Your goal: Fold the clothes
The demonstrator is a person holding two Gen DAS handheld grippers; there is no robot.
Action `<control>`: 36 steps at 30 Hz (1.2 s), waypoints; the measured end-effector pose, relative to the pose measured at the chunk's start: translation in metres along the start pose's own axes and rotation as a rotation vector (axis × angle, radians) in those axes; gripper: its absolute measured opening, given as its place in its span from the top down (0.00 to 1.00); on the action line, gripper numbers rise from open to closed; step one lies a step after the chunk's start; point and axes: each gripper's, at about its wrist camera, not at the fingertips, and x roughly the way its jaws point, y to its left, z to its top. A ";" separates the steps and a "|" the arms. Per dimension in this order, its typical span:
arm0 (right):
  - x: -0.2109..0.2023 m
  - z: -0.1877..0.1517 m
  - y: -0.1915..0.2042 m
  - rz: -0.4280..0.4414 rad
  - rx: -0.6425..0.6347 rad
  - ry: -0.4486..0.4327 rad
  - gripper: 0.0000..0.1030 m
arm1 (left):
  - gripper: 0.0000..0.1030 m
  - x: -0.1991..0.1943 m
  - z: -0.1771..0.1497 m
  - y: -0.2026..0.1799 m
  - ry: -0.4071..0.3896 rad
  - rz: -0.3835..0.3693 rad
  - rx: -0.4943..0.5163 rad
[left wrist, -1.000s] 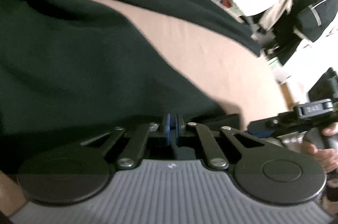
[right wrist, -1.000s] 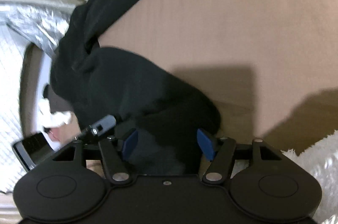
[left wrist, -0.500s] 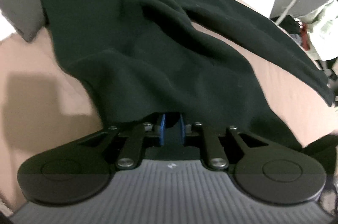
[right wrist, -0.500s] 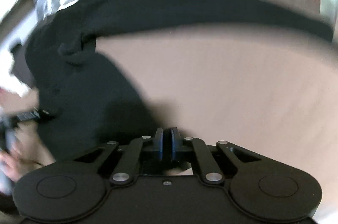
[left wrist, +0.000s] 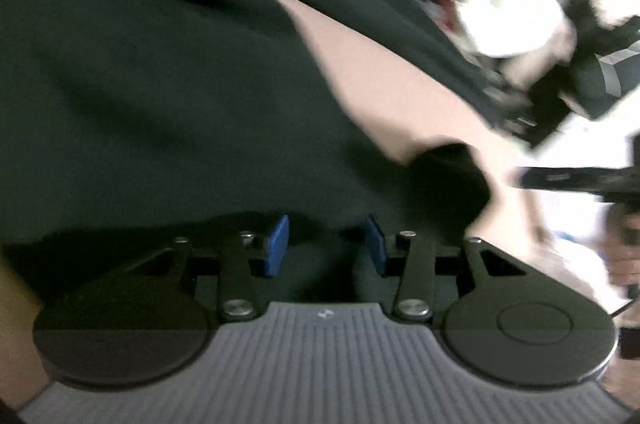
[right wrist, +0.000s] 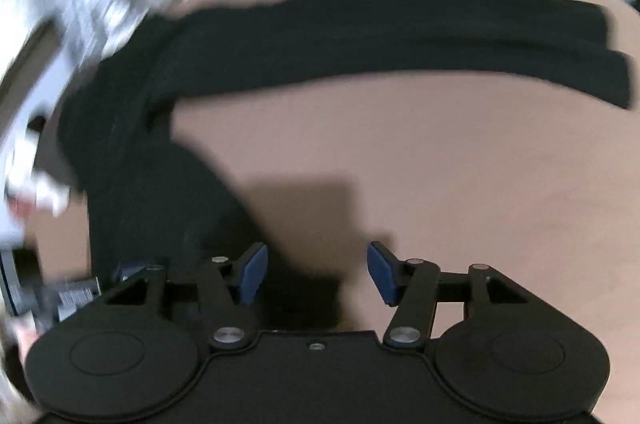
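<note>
Both grippers were pinched shut half a sec ago & now both have let go: the left gripper [left wrist: 326, 244] has its blue pads wide apart, and the right gripper [right wrist: 316, 272] is wide apart too, w/ nothing between its pads. The biggest thing is the pink-tan bed sheet [right wrist: 440, 160] that fills most of the right view & shows as a wedge [left wrist: 384, 80] in the left view. Next is the black top [left wrist: 152, 72], soft & dark, spread flat on the sheet; it covers nearly all of the left view and its edge lies right at the left gripper's pads, maybe just under them, can't tell if it touches. In the right view the black top [right wrist: 168, 144] sits on the left side, and one long sleeve [right wrist: 400, 36] runs across the far part of the sheet, folded double w/ two ends side by side at the right. A rolled cuff [left wrist: 448, 180] lies near the left gripper, just to its right. A dark shadow [right wrist: 304, 212] of the tool falls on the sheet in front of the right gripper. Beyond the bed there's a blurry pile of white & dark stuff [left wrist: 532, 4]. The right gripper's black arm [left wrist: 580, 178] pokes in at the right edge of the left view, blurry.
</note>
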 end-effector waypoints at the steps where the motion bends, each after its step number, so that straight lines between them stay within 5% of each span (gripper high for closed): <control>1: 0.007 -0.004 0.011 -0.005 -0.057 0.004 0.40 | 0.51 0.005 -0.002 -0.003 0.029 -0.047 0.015; 8: 0.032 0.003 0.046 -0.040 -0.356 -0.054 0.24 | 0.32 0.039 -0.019 -0.007 0.147 -0.112 -0.020; 9: 0.036 0.004 0.050 -0.045 -0.396 -0.062 0.37 | 0.32 0.045 -0.023 -0.007 0.152 -0.137 -0.047; 10: 0.040 0.006 0.054 -0.049 -0.437 -0.070 0.87 | 0.33 0.051 -0.026 -0.008 0.156 -0.161 -0.075; 11: 0.043 0.007 0.059 -0.053 -0.477 -0.078 0.92 | 0.41 0.057 -0.029 -0.009 0.164 -0.190 -0.099; 12: 0.047 0.009 0.063 -0.057 -0.518 -0.086 0.93 | 0.73 0.061 -0.033 -0.014 0.183 -0.238 -0.113; 13: 0.045 0.011 0.065 -0.059 -0.547 -0.105 0.94 | 0.92 0.064 -0.033 -0.018 0.199 -0.294 -0.138; 16: -0.004 0.025 0.057 -0.038 -0.537 -0.261 0.94 | 0.95 0.060 -0.016 -0.042 0.129 -0.397 -0.200; 21: -0.131 0.032 0.057 -0.022 -0.602 -0.679 0.95 | 0.94 0.035 0.037 -0.157 0.049 -0.459 0.117; 25: -0.172 0.035 0.028 -0.118 -0.530 -0.810 0.94 | 0.94 0.064 0.062 -0.227 0.100 -0.547 0.236; 27: -0.160 0.043 -0.009 -0.255 -0.419 -0.787 0.91 | 0.88 0.103 0.064 -0.242 0.116 -0.458 0.240; 30: -0.130 0.041 -0.064 -0.471 -0.131 -0.661 0.40 | 0.67 0.148 0.056 -0.245 0.203 -0.177 0.204; 32: -0.118 0.032 -0.092 -0.534 0.087 -0.559 0.40 | 0.58 0.149 0.043 -0.229 0.239 -0.176 0.252; 36: -0.113 0.007 -0.130 -0.441 0.266 -0.481 0.40 | 0.51 0.120 0.035 -0.181 0.160 0.052 0.309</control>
